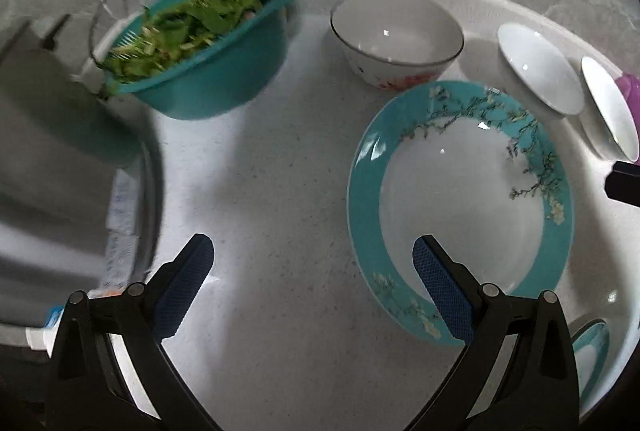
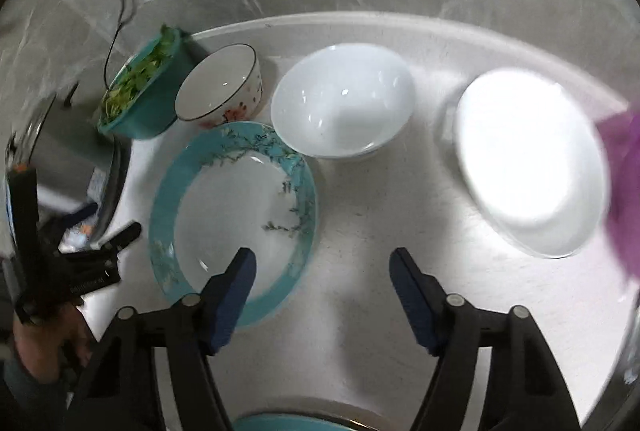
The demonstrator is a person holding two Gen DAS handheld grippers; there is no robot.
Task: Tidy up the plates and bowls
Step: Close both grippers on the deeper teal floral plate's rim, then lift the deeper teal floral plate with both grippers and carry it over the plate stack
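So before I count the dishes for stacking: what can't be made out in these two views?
- Purple thing: right wrist view, blurred and cut by the frame edge.
- Second teal-rimmed dish: left wrist view, mostly hidden behind the left gripper's fingers; the right wrist view's bottom edge crops it.
- White dish: right wrist view, glare hides its depth.
- Grey shape: left wrist view, motion-blurred.

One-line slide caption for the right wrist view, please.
Open right hand-held gripper above a white table, with a teal-rimmed plate, two white bowls, a flowered bowl and a colander of greens beyond.

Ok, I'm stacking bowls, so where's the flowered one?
The flowered bowl stands upright near the table's back edge, between the teal colander and plain white bowl, behind the teal-rimmed plate.
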